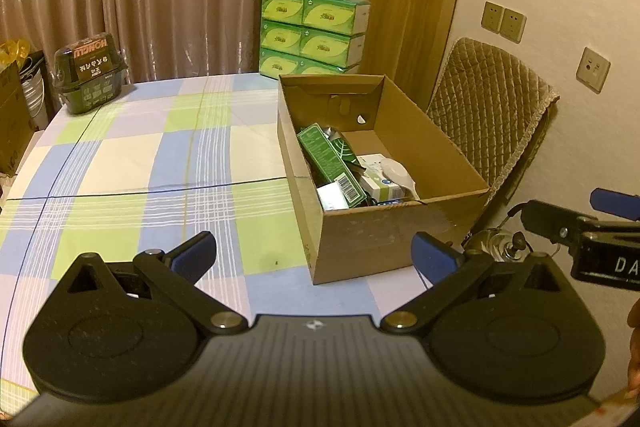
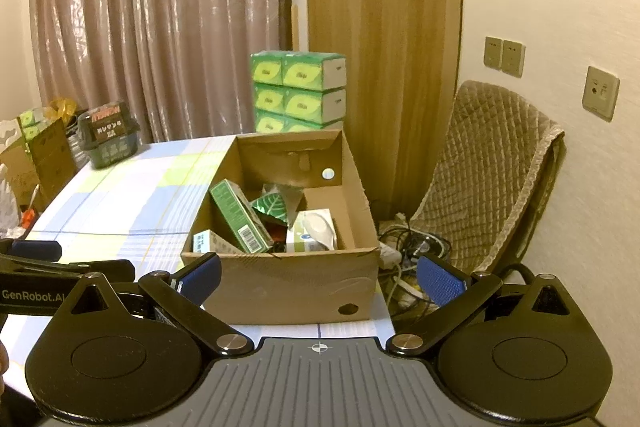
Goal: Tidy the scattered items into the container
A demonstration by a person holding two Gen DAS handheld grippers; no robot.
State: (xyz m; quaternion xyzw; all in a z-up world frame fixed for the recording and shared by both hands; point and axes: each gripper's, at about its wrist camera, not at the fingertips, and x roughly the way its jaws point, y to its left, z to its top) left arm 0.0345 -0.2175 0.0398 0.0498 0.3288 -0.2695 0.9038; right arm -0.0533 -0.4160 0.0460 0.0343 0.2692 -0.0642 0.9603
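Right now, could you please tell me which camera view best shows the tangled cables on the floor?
The right wrist view: the tangled cables lie exposed between brown cardboard box and quilted chair. In the left wrist view, the box and grippers hide them.

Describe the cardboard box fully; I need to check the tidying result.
The box is brown corrugated cardboard, open-topped, standing upright on the checked cloth near the table's right edge. Its far wall has a small round hole and cut-outs; the near wall has another hole, seen in the right view. The near rim is slightly torn. Inside lie a green carton leaning tilted, a leaf-patterned pack, and white packets. Neither tool touches it.
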